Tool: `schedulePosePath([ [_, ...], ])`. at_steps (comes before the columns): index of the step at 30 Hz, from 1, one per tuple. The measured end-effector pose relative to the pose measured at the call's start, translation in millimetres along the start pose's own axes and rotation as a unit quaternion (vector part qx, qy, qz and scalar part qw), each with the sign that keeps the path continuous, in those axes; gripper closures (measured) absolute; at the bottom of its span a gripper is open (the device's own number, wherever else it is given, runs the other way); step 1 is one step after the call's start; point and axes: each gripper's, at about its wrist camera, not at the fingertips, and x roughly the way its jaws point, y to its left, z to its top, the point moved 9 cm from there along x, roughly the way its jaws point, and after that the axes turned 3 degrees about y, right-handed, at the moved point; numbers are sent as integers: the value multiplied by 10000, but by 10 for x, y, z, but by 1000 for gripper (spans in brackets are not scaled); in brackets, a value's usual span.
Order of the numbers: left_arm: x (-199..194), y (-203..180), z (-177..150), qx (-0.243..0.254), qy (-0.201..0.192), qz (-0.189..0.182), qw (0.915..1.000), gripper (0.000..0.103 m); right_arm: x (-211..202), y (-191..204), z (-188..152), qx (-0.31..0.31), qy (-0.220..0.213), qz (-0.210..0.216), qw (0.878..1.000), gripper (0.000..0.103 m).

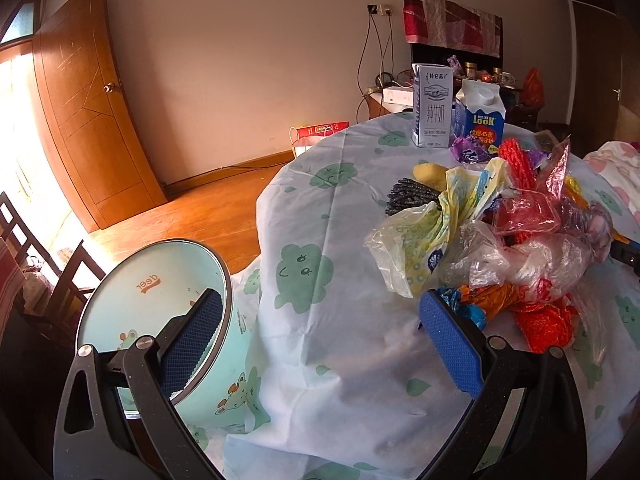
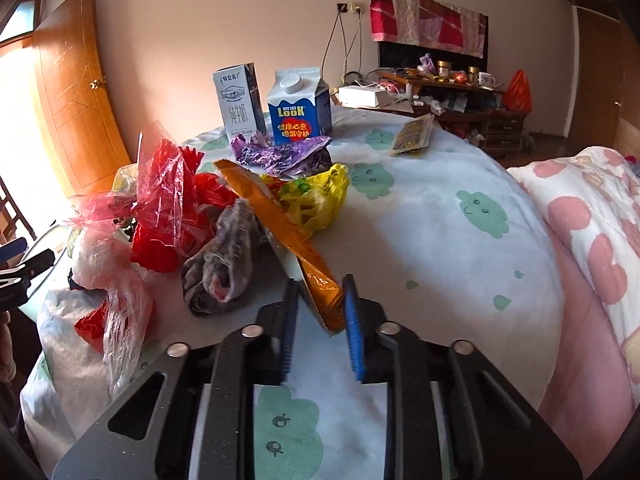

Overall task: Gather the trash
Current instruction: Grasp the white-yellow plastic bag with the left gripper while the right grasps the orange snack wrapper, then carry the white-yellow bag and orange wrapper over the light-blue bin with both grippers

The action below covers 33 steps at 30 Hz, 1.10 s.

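On the clothed table [image 2: 440,216], right tongs [image 2: 320,312] pinching orange wrapper [image 2: 280,216], left tongs [image 1: 320,320] spread beside trash pile [image 1: 520,248].

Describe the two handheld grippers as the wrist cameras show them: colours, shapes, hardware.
Both look alike. The left gripper and the right gripper have matte black, faintly speckled linkage arms with triangular cut-outs and round silver pivot pins. Each finger carries a flat blue pad with a fine dimpled texture. No cables, markings or sleeves are visible in either view.
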Motion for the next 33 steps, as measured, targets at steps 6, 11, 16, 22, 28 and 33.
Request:
schedulePosePath([
  [6,94,-150,110,94,23,-94,9999,12,-167,-108,92,15,-357,-79,9993,98],
  [11,254,-271,125,36,249,-449,9987,48,-296,-189,167,45,-618,-157,9980,98],
  [16,336,-304,85,8,401,-576,9975,95,-356,-115,198,-70,-741,-69,9972,98],
  [22,130,-52,115,-83,152,-416,9990,97,-530,137,300,-274,-920,108,9953,98],
  [28,-191,364,115,-134,-126,-145,9997,97,-644,570,463,-608,-1065,375,9917,98],
  [33,-325,742,7,-254,-173,184,9994,97,-633,972,571,-867,-1110,652,9879,98],
])
